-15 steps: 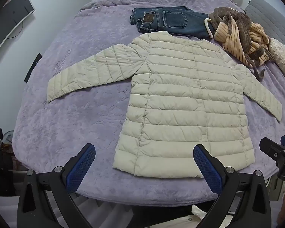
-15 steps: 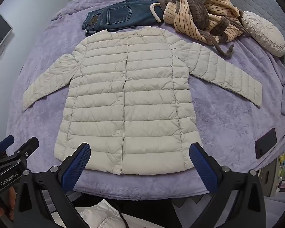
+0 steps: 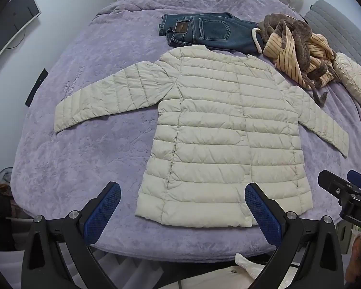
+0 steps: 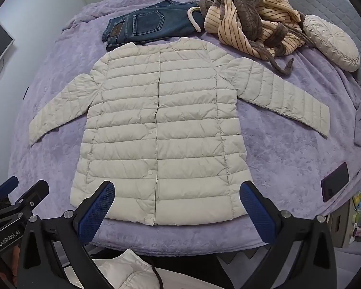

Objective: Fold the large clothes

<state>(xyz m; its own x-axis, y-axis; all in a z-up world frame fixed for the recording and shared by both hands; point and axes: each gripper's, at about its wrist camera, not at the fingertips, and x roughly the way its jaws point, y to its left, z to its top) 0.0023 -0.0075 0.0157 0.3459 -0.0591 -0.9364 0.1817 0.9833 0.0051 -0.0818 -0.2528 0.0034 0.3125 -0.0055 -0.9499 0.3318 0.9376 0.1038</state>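
Legibly, "GenRobot.AI" on left claw [image 4: 4, 192]

Bedroom in a home — a bed [image 3: 89, 149] under a plush lavender cover fills the view. Laid on it: cream puffer jacket [image 4: 161, 130], folded jeans [image 3: 209, 32], a striped robe [image 4: 255, 24] in a heap, a round pleated cushion [image 4: 332, 41]. Grey quilted headboard [image 3: 344, 36] at one side — monitor [image 3: 9, 21] on the pale wall.

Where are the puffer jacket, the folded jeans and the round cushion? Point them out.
puffer jacket [image 4: 161, 130]: right wrist view, middle of the front by the snap placket.
folded jeans [image 4: 146, 27]: right wrist view, on the back pocket.
round cushion [image 4: 329, 41]: right wrist view, centre of its pleated face.
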